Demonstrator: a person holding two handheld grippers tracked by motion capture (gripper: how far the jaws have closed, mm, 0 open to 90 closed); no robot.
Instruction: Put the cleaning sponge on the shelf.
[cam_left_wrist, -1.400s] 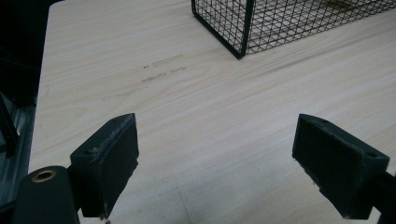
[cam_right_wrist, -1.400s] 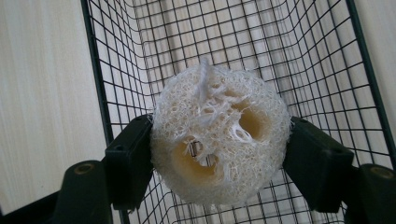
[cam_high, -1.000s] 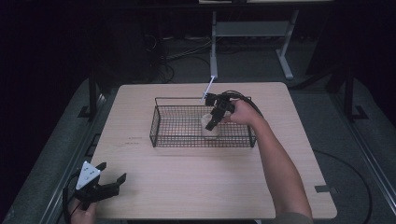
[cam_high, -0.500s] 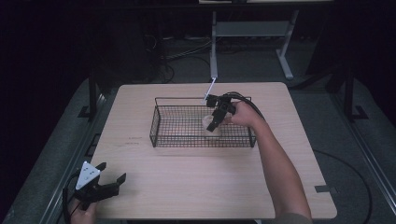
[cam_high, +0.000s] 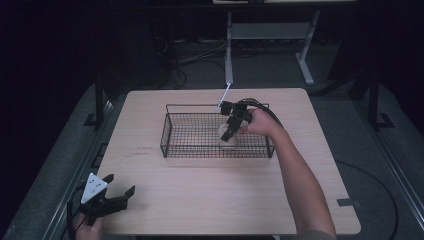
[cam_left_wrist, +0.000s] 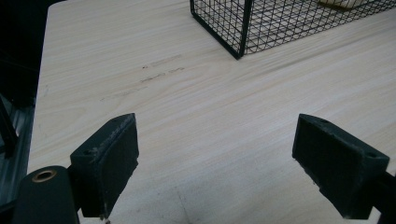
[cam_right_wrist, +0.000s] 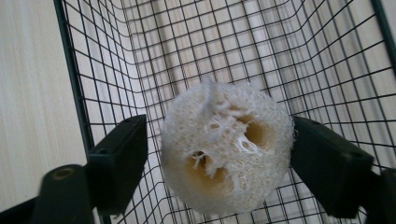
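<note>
I am holding my right hand-held gripper (cam_high: 229, 136) inside the wire basket (cam_high: 167, 134) on the worktop (cam_high: 210, 200); its jaws have just been opening, and the loofah sponge (cam_right_wrist: 227, 148) is sitting between them, a gap showing at the left pad. My left hand-held gripper (cam_high: 119, 196) is resting wide open, gripping nothing, at the worktop's near left corner.

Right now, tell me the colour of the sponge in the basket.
The sponge is off-white with tan hollows, a fibrous loofah texture; the right gripper view shows it best.
</note>
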